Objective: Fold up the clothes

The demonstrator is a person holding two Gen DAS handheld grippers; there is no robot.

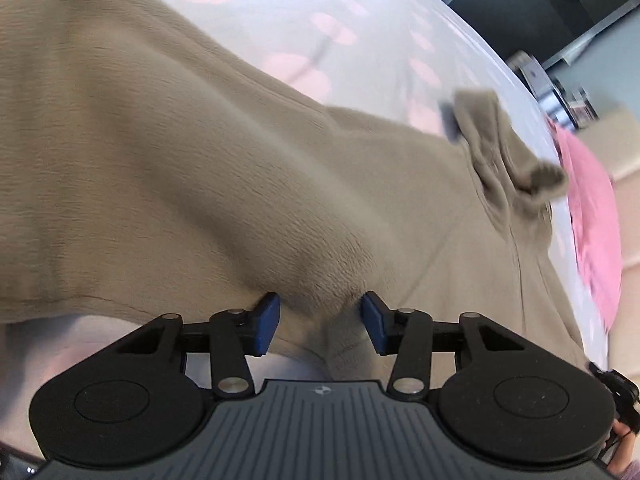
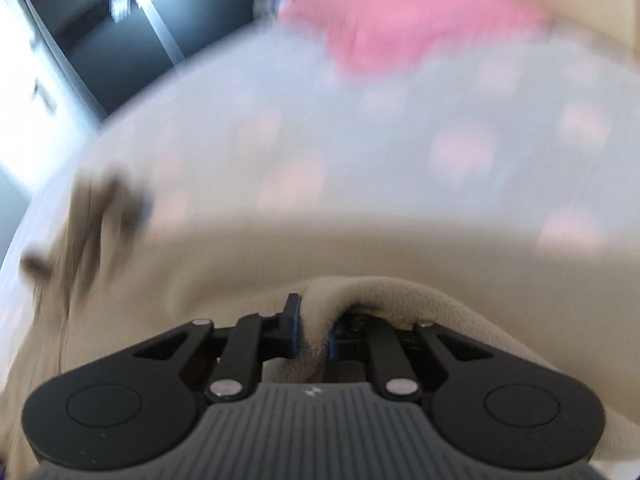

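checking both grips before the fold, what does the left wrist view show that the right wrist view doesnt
Only the left wrist view: the left hand-held gripper, blue pads apart, with a ridge of the beige garment between them and gaps at both pads, and a bunched bit of that fabric at the far edge.

Only the right wrist view: the right hand-held gripper pinched shut on a fold of the garment.

Both: the beige garment, the pink cloth beyond it, and the pale pink-spotted sheet beneath.

Motion blur smears the pink cloth (image 2: 400, 20) and the spotted sheet (image 2: 400, 132) in the right wrist view.
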